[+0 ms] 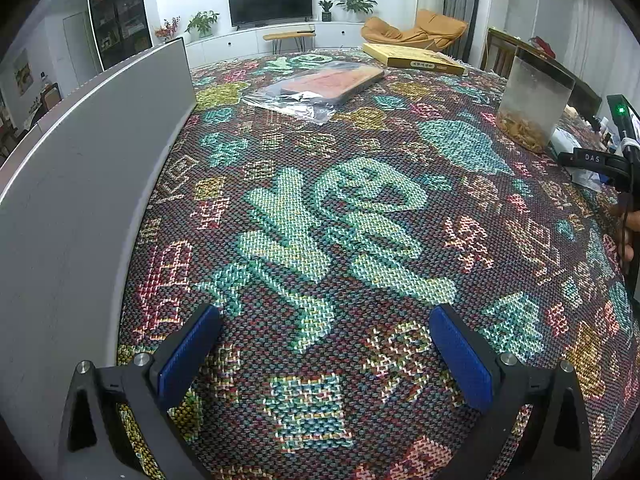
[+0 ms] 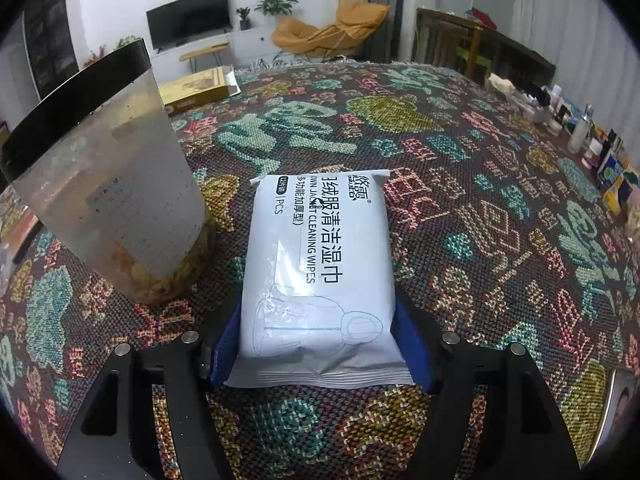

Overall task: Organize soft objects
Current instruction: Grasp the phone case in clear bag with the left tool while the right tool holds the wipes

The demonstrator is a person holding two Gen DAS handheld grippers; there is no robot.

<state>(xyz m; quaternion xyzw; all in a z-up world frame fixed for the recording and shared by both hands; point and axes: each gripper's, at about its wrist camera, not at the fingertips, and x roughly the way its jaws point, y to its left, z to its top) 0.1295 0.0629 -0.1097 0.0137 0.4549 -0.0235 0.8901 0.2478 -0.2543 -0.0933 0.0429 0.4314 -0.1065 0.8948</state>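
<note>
On the far left a grey panel (image 1: 92, 152) stands upright along the edge of the surface (image 1: 360, 216), which is covered in a woven patterned cloth; it reads as a wall or bin side against which soft things could be lined up, though its purpose cannot be confirmed. Just beside it the left gripper (image 1: 324, 344) hangs over bare cloth with its blue pads wide apart and nothing between them, probably waiting its turn. Farther back lie a flat item in a clear plastic bag (image 1: 316, 88) and a yellow box (image 1: 412, 58), both well apart from either gripper. To the right stands a tall translucent container (image 2: 116, 208) with a dark lid and some crumbly contents at the bottom. Just beside it is the pack of cleaning wipes (image 2: 320, 272), lying lengthwise between the right gripper's (image 2: 320, 344) blue pads, which flank its near end at about the pack's own width. Whether they press on the pack or only bracket it cannot be told; it appears to rest on the cloth, so this looks like either a grasp or a release.
</note>
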